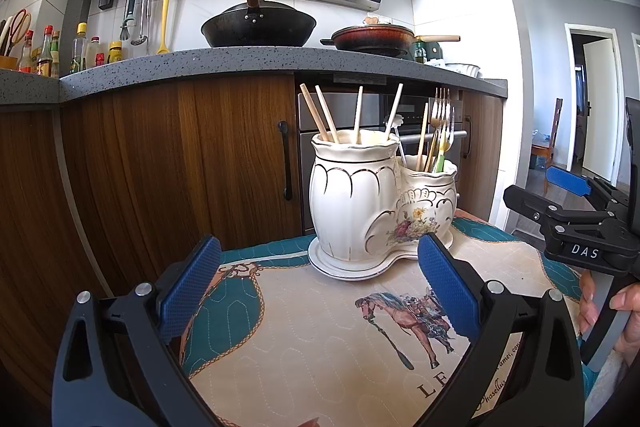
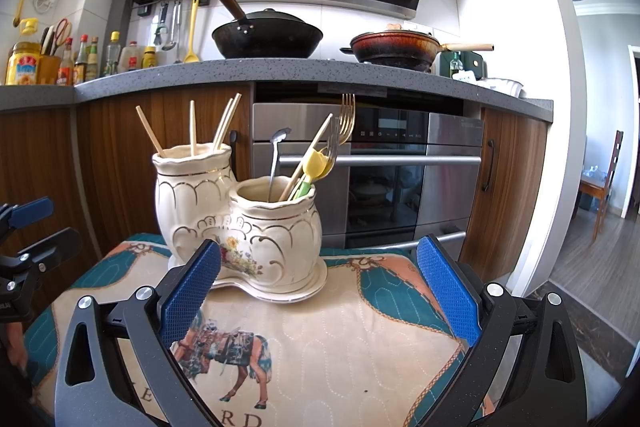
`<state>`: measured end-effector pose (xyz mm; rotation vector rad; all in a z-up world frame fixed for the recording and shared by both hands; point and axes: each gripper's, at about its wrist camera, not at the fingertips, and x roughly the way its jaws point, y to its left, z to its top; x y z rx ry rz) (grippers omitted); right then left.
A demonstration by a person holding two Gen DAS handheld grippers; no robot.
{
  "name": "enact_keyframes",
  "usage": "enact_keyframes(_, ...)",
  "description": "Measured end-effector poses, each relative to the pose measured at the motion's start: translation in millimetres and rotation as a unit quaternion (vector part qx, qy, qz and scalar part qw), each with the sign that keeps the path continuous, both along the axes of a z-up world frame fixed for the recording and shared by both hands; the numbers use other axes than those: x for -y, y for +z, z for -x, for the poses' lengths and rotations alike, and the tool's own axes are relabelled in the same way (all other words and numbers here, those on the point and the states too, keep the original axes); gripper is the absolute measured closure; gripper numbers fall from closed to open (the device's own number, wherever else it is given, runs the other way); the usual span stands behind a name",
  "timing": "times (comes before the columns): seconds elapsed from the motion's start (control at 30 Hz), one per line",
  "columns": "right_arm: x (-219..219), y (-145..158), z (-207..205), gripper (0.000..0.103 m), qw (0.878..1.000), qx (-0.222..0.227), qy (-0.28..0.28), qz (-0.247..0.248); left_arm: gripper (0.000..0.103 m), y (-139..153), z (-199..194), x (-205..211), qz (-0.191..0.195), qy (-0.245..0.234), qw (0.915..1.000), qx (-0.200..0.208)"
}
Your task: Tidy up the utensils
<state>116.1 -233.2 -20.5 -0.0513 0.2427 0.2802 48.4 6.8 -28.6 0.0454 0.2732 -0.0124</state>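
Note:
A white ceramic double-pot holder [image 1: 360, 199] [image 2: 240, 227] with gold trim and a flower print stands on its saucer on a small cloth-covered table. Its taller pot holds wooden chopsticks [image 1: 320, 115] [image 2: 192, 127]. The shorter pot holds forks [image 1: 442, 119] [image 2: 346, 119], a thin spoon [image 2: 276, 159], a chopstick and a yellow-and-green handled utensil [image 2: 316, 167]. My left gripper [image 1: 320, 287] is open just in front of the holder with nothing between its blue pads. My right gripper [image 2: 320, 287] is open too, empty, also facing the holder; it shows at the right of the left wrist view [image 1: 560, 195].
The table carries a quilted cloth [image 1: 320, 347] [image 2: 340, 347] printed with a horse. Behind stand wooden cabinets [image 1: 180, 155], a steel oven [image 2: 380, 167], and a grey countertop [image 1: 240, 63] with a black wok [image 1: 258, 31], a red pan [image 2: 396, 45] and sauce bottles [image 1: 48, 51]. A person's fingers [image 1: 624, 299] hold the right gripper.

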Motion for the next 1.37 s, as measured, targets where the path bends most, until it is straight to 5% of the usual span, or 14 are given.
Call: enact_keyframes(1.37, -0.1, 0.1, -0.3, 0.005, 1.0, 0.0, 0.001, 0.001, 0.006, -0.9, -1.7, -0.6, 0.003, 0.008, 1.0, -0.004)
